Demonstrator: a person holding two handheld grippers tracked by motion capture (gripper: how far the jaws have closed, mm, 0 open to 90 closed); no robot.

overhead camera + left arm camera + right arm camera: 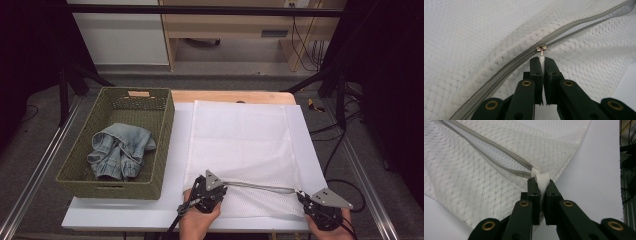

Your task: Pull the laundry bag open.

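Left claw [541, 60] pinches white zip-pull tab [542, 59]; right claw [540, 181] clamps woven loop [542, 180] of honeycomb-mesh bag [240, 145].

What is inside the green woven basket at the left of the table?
Inside the basket lies one crumpled light-blue denim garment, with bare woven floor visible around it. Whatever is under the garment is covered and cannot be seen.
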